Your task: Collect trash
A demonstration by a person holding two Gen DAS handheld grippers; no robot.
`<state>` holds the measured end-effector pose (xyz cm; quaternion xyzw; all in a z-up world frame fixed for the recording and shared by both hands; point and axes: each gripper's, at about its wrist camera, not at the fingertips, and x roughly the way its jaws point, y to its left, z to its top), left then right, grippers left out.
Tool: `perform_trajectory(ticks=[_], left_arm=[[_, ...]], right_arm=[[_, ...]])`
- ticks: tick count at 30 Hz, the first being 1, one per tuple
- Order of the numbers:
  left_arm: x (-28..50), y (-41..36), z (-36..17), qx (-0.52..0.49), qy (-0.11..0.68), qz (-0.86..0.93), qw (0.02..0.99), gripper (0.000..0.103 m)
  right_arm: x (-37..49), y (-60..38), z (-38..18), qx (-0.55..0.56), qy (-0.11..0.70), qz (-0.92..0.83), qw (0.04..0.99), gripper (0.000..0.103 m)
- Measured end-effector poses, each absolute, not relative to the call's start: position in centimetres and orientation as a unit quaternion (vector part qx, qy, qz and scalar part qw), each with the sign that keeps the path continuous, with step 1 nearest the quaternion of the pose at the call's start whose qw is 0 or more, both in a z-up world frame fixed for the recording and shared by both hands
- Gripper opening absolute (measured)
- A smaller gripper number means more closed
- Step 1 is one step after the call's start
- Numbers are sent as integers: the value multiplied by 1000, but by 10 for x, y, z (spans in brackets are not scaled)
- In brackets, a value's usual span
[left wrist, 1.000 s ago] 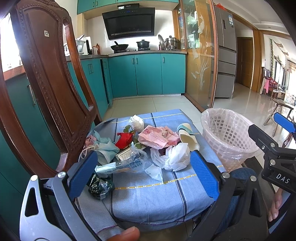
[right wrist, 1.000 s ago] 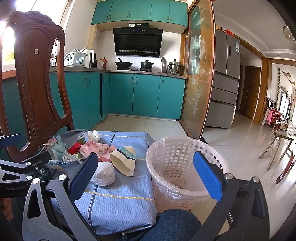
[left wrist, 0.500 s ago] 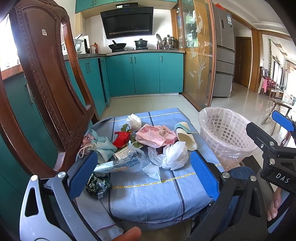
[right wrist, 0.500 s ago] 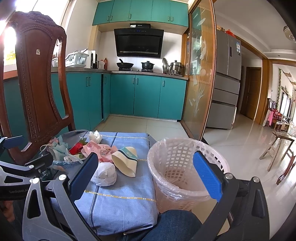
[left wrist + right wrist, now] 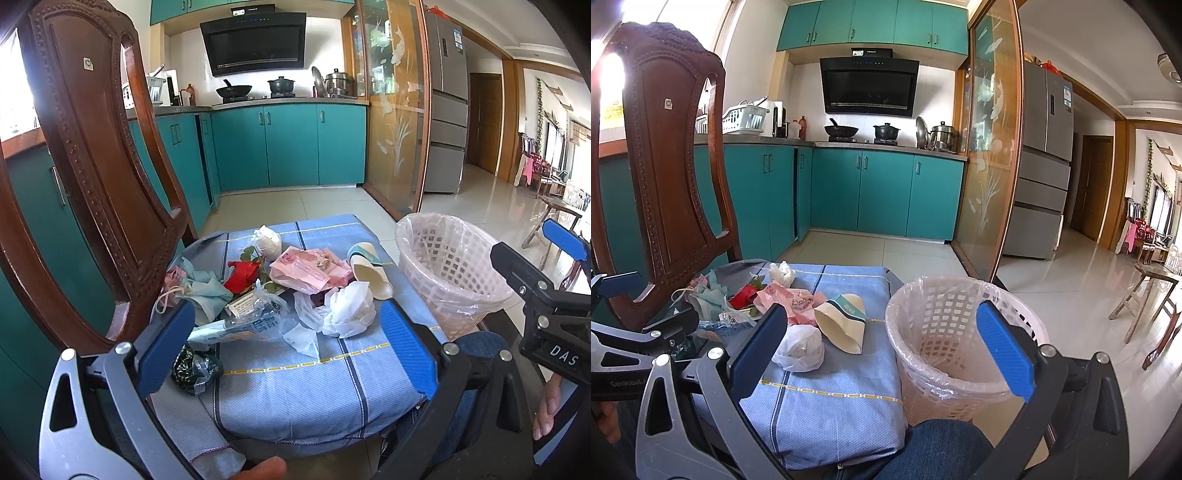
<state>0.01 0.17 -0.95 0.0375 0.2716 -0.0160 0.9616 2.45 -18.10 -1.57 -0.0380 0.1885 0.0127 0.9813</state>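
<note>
Hovering wide open and empty, the left hand-held gripper (image 5: 288,347) faces the trash (image 5: 280,288) heaped toward the table's (image 5: 295,384) far left corner; the right hand-held gripper (image 5: 879,347), likewise wide, faces the basket (image 5: 960,343) beside the table's right edge. Nothing seems collected yet; next comes closing on one piece.

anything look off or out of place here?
Mainly the litter: a paper cup lies tipped on its side on the blue cloth, beside a crumpled white bag, pink wrapper and face masks. The lined basket looks almost empty. Both grippers open.
</note>
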Motion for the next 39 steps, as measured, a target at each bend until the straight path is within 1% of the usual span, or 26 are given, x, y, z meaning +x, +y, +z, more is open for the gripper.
perform_trajectory(ticks=[39], left_arm=[[-1, 6, -6, 32, 266, 1, 964, 100]], right_arm=[[26, -187, -19, -30, 191, 4, 981, 100]])
